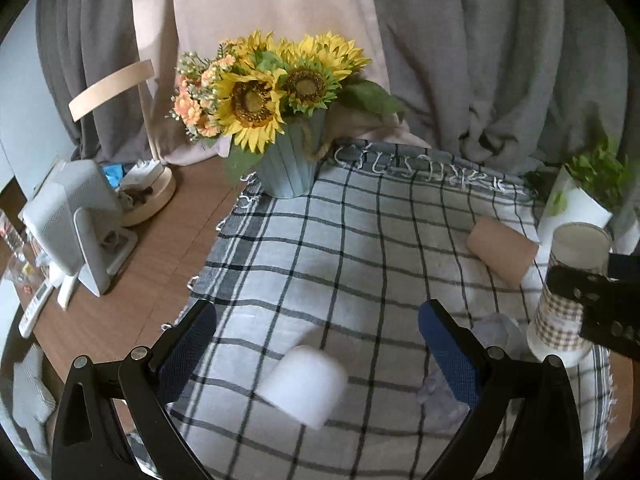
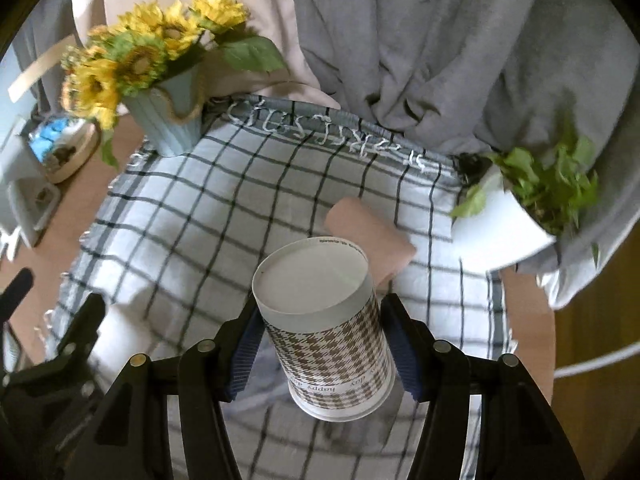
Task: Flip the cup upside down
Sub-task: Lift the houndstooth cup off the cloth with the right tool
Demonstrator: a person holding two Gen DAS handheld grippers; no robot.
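Note:
A houndstooth paper cup is upside down, base up and rim toward the checked cloth. My right gripper is shut on it, blue pads on both sides. The same cup shows at the right of the left wrist view, held by the right gripper's black finger. My left gripper is open and empty over the cloth. A white cup lies on its side between and below its fingers. A tan cup lies on its side further back; it also shows in the right wrist view.
A blue pot of sunflowers stands at the cloth's back left corner. A white pot with a green plant stands at the back right. A small monitor and a round tray sit on the wooden table at left. Crumpled clear plastic lies near the held cup.

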